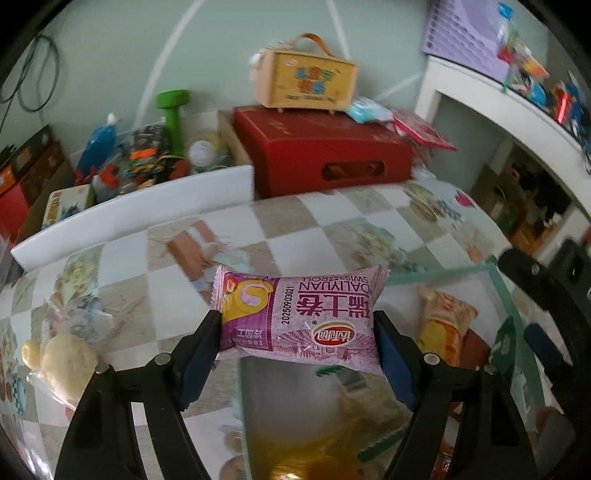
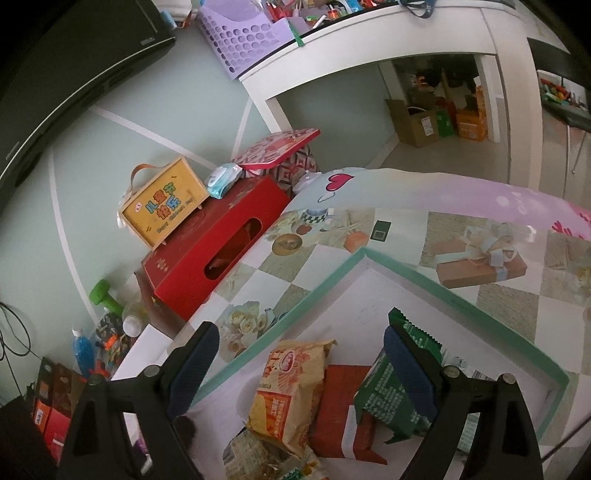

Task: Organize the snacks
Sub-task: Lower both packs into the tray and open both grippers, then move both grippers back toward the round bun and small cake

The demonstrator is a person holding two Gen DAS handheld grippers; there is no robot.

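You're in somebody's home, pretty clearly a lived-in room: a table (image 2: 461, 295) with a checked picture cloth, a dumbbell (image 1: 173, 118) and toys (image 1: 140, 158) on the floor, gift boxes (image 2: 218, 251) stacked by the wall, and a cluttered white desk (image 2: 406, 33).

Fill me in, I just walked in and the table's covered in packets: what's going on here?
A person is sorting snacks with a handheld gripper in each hand. The left gripper has a purple Swiss roll packet clamped between its jaws, lifted above the table beside the green-rimmed tray. The right gripper hangs open over that tray, which already holds an orange packet, a red one and a green one.
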